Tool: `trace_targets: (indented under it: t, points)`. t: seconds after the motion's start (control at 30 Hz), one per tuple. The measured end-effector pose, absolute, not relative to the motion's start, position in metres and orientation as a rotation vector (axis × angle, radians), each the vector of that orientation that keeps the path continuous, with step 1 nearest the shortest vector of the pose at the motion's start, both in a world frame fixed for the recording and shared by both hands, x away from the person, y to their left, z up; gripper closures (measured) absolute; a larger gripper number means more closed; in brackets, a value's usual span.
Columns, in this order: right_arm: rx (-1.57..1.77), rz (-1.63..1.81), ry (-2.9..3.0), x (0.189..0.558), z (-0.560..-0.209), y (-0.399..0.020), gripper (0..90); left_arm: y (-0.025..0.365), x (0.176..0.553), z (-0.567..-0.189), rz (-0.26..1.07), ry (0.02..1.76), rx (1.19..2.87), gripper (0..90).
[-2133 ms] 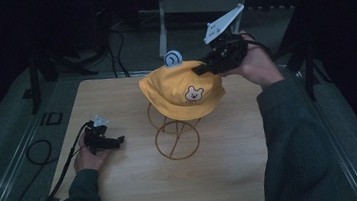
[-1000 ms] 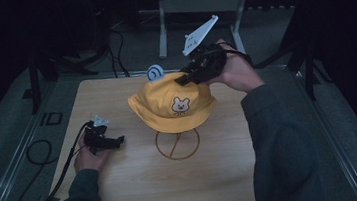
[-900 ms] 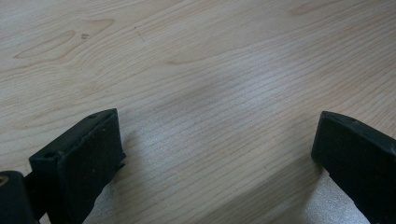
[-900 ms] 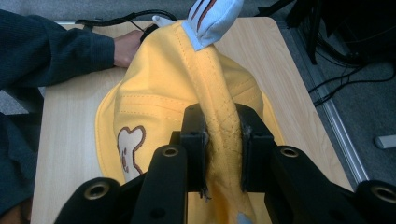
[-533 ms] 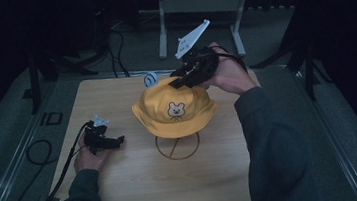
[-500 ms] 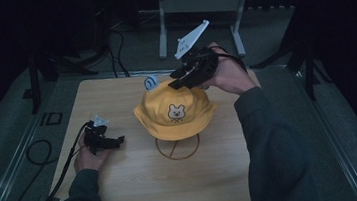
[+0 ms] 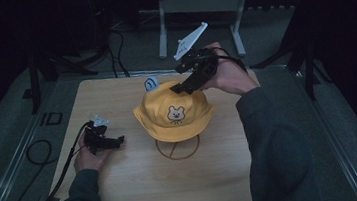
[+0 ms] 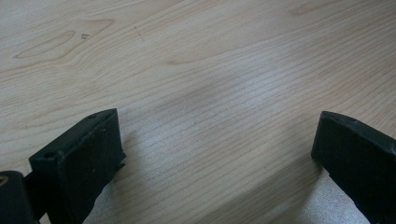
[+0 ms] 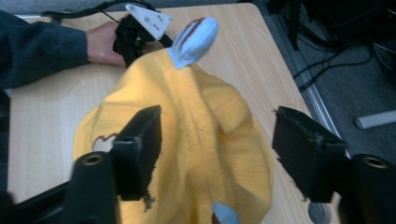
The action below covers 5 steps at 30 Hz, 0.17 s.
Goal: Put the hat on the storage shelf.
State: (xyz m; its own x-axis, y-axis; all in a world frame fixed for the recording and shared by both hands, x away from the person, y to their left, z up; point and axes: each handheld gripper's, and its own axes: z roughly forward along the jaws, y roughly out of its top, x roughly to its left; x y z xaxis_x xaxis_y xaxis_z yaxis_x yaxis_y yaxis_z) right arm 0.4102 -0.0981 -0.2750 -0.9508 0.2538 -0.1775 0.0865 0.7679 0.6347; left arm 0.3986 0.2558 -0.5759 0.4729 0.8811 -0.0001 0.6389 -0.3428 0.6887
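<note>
While the right gripper (image 9: 217, 154) hung wide open just above the yellow bear hat (image 7: 174, 112), holding nothing, the hat sat beneath its jaws on a wire stand (image 7: 178, 148). Left gripper (image 8: 215, 163) rested open, empty, on the table (image 8: 196, 60). Releasing seemed finished; withdrawing upward looked next.

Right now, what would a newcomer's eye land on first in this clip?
The yellow hat with a bear face, perched on a wire stand mid-table. Next, the right gripper at the hat's crown, jaws open on either side of it. The left gripper rests on the table, open.
</note>
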Motion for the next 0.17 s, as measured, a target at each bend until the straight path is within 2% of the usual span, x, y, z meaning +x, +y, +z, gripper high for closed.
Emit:
trace_targets:
  t: [0.17]
  points:
    - [0.296, 0.936, 2.704, 0.4103, -0.2748, -0.1000, 25.6, 0.2558, 0.3986, -0.5759, 0.501, 1.254, 2.097, 1.7]
